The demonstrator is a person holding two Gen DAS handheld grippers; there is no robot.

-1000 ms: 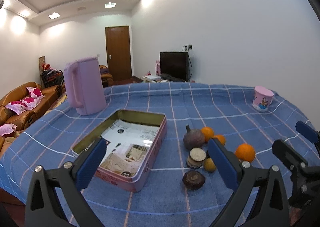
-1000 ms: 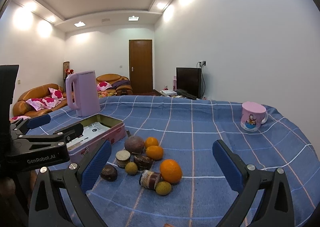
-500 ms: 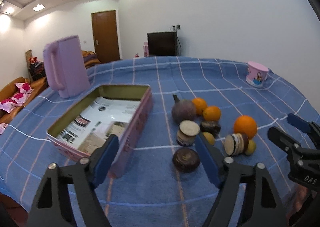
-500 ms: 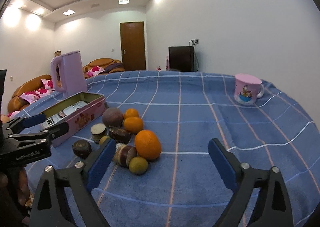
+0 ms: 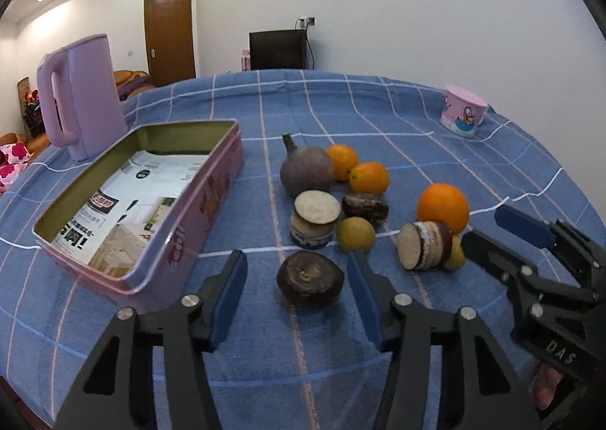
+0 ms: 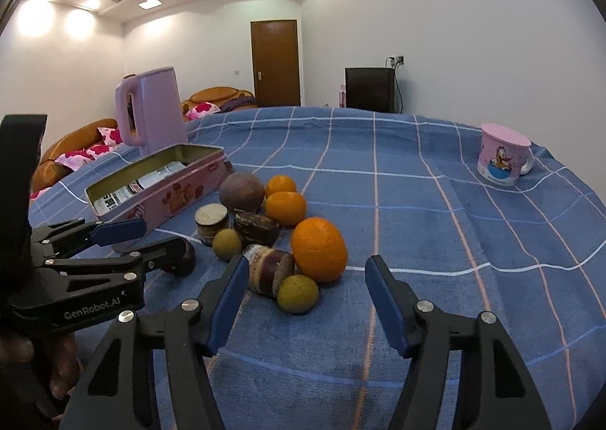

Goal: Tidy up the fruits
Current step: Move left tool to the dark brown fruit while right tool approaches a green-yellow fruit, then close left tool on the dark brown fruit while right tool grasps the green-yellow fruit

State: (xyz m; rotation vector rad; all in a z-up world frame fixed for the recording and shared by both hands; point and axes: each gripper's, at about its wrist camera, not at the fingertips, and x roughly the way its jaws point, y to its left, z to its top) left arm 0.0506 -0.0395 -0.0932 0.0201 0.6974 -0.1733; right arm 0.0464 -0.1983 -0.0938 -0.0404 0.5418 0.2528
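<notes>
A heap of fruit lies on the blue checked cloth: a purple-brown round fruit point(image 5: 306, 172), two small oranges point(image 5: 369, 178), a big orange point(image 5: 442, 206), cut brown pieces point(image 5: 316, 219) and small yellow fruits point(image 5: 356, 235). A dark brown fruit point(image 5: 310, 284) lies between the closing jaws of my left gripper point(image 5: 297, 274); the pads stand clear of it. The right gripper point(image 6: 306, 271) is closing too, around a small yellow-green fruit point(image 6: 297, 293) in front of the big orange point(image 6: 319, 250), with no pad touching. An open pink tin point(image 5: 212, 180) lined with paper sits left of the heap.
A lilac kettle point(image 5: 81, 104) stands behind the tin. A pink mug point(image 5: 462, 111) stands upside down at the far right of the table. The right gripper point(image 5: 488, 229) shows at the right edge of the left wrist view, close to the heap. Sofas and a door lie beyond.
Both grippers have come down and tilted toward the fruit heap, which now looks much nearer. Both pairs of jaws have narrowed from wide open.
</notes>
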